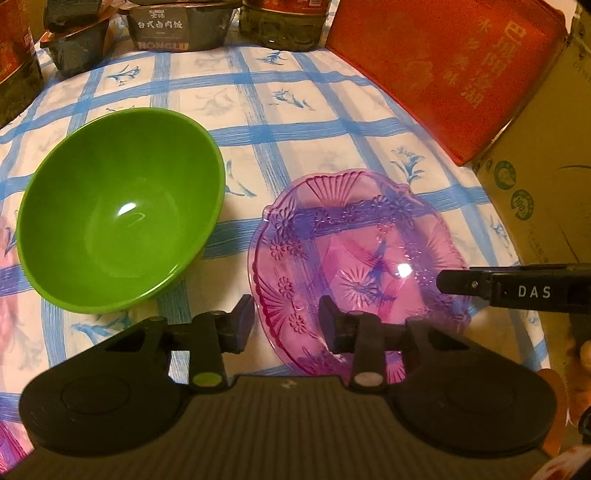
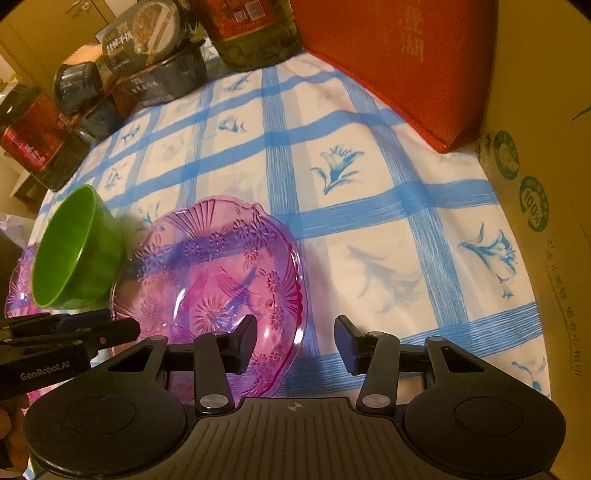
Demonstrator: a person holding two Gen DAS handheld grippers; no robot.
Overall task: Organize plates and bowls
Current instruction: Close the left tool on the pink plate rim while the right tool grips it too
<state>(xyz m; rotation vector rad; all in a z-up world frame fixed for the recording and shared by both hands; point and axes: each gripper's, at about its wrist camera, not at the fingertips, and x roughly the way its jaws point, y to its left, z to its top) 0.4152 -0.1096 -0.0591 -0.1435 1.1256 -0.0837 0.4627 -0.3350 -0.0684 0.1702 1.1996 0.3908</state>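
The pink plate (image 1: pixel 354 266) lies flat on the checked cloth of the worktop (image 1: pixel 295 122), just beside the green bowl (image 1: pixel 118 221), which tilts with its mouth towards the left wrist camera. Both are empty. A second pink dish (image 2: pixel 20 280) peeks out behind the bowl in the right wrist view; whether anything is in it is hidden.

The left tongs (image 1: pixel 284 325) straddle the plate's near left rim, one finger outside and one over the dish, part-closed but not yet pressing on it. The right tongs (image 2: pixel 295 343) bracket the near right rim the same way, released, nothing held.

To do this well, each pair should probably settle onto the rim squarely before pinching, both sides together, so the thin scalloped plastic lifts level and does not flip or nudge the bowl.

Behind stand food tubs (image 1: pixel 177 26), a bottle (image 1: pixel 284 26) and a red box (image 1: pixel 443 74).
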